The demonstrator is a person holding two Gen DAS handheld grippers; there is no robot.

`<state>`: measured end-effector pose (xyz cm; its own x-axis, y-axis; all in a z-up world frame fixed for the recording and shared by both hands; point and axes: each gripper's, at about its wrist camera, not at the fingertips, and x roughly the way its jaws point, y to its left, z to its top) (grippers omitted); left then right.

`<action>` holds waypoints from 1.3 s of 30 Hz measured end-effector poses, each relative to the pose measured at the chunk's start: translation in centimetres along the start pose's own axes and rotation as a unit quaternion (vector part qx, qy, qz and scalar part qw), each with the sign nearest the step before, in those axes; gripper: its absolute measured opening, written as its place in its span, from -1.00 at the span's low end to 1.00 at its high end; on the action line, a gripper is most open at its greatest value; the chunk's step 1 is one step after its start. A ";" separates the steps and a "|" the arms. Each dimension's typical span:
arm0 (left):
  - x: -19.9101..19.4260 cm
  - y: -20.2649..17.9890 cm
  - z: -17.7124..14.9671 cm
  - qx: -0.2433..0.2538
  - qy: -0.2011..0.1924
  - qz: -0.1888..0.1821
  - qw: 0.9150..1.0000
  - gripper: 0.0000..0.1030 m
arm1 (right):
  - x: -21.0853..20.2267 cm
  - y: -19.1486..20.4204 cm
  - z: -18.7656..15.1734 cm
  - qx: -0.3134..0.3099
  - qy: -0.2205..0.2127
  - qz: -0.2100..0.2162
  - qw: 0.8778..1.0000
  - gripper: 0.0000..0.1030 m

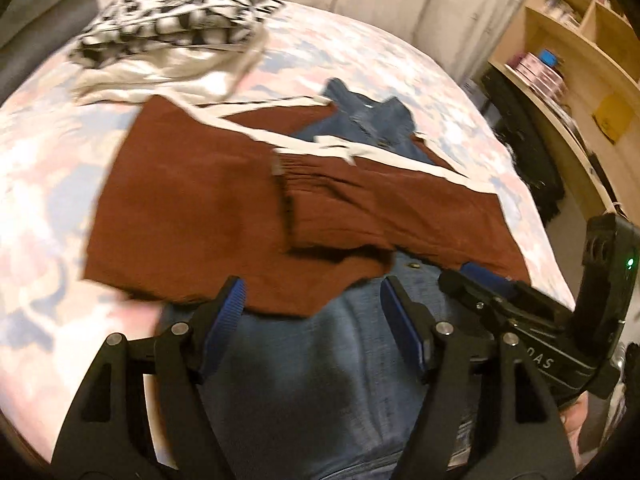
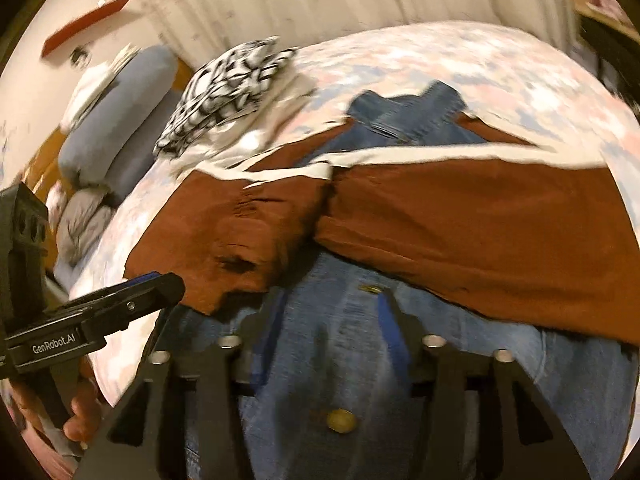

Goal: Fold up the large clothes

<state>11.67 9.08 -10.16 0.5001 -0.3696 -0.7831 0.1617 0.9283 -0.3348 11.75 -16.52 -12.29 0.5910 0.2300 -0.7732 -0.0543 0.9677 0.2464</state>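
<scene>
A rust-brown garment (image 1: 192,208) with white stripes lies spread on the bed, its sleeves folded in across the middle; it also fills the right wrist view (image 2: 480,232). A blue denim garment (image 1: 304,380) lies with it: its collar shows beyond the brown cloth and its buttoned front (image 2: 352,360) shows at the near edge. My left gripper (image 1: 312,292) hovers open over the denim at the brown hem, with nothing pinched. My right gripper (image 2: 330,300) is open too, just above the denim, close beside the left one.
The bed (image 1: 48,152) has a pale floral cover. A pile of black-and-white patterned and cream clothes (image 1: 180,12) sits at its far left. Grey pillows (image 2: 112,112) lie past the bed's left side. Wooden shelves (image 1: 580,40) stand to the right. A hand (image 2: 80,412) holds the left gripper.
</scene>
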 end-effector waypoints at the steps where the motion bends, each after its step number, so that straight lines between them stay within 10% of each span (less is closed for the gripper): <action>1: -0.2 0.4 -0.2 -0.002 -0.002 0.003 1.000 0.31 | 0.2 1.0 0.3 -0.015 0.001 -0.001 1.000 0.14; 16: -1.9 5.0 -1.8 -0.035 -0.008 0.028 0.999 0.31 | 9.9 12.1 1.8 -0.270 0.064 -0.133 0.952 0.11; 19: -2.0 5.2 -2.0 -0.039 -0.009 0.027 0.999 0.31 | 10.8 12.7 2.6 -0.276 0.066 -0.141 0.949 -0.76; 25: -2.6 5.3 -2.2 -0.042 -0.018 0.027 0.999 0.31 | 3.8 7.7 8.9 -0.125 -0.045 -0.061 0.989 -0.91; 29: -2.7 5.4 -2.2 -0.043 -0.020 0.023 0.999 0.31 | -0.3 -0.5 10.3 0.043 -0.093 -0.044 0.994 -0.91; 37: -1.8 5.3 -1.4 -0.022 -0.011 0.040 0.999 0.31 | 2.4 -11.2 4.1 0.160 0.057 -0.071 0.983 -0.52; 39: -1.1 5.5 -0.4 -0.015 -0.004 0.042 0.999 0.31 | 1.9 -12.4 3.3 0.163 0.058 -0.067 0.983 -0.16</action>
<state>11.68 14.56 -11.36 0.5171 -0.2903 -0.8052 0.0939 0.9543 -0.2838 16.23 -28.42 -14.90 0.4787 0.1309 -0.8682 0.2897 0.9099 0.2969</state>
